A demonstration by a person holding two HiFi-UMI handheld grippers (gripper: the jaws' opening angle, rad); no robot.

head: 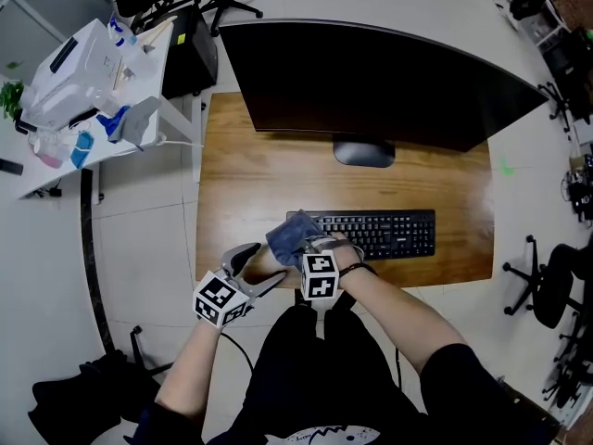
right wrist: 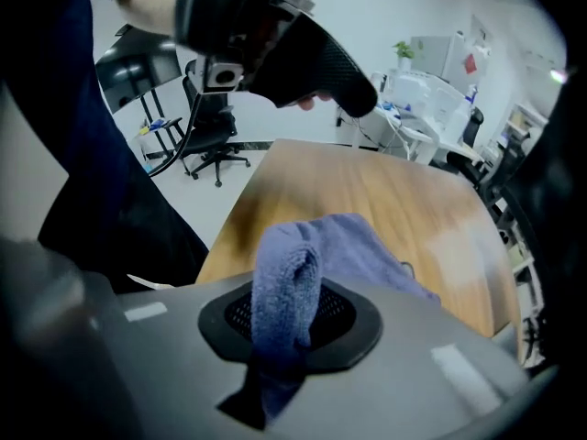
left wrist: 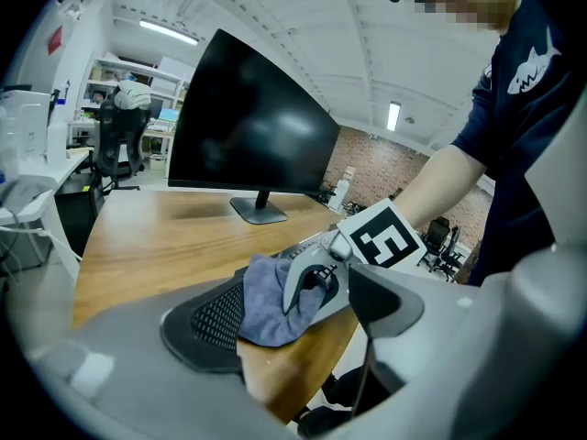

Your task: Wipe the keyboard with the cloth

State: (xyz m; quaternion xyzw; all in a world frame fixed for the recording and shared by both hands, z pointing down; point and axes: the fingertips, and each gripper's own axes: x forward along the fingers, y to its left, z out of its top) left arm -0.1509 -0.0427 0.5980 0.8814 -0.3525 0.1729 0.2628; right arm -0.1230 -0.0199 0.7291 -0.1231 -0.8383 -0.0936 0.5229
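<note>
My right hand-held gripper [right wrist: 286, 342] has its jaws closed on a fold of the blue cloth [right wrist: 292, 278], which bunches up between the pads and drapes forward. In the head view the cloth [head: 288, 234] lies over the left end of the black keyboard [head: 394, 233]. My left hand-held gripper [head: 258, 269] sits just beside it at the front edge of the table [head: 239, 176], jaws apart and gripping nothing. The dark monitor [head: 371, 82] stands behind the keyboard.

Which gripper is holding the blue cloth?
The right gripper: its jaws are shut on the cloth, while the left gripper has its jaws apart and empty.
</note>
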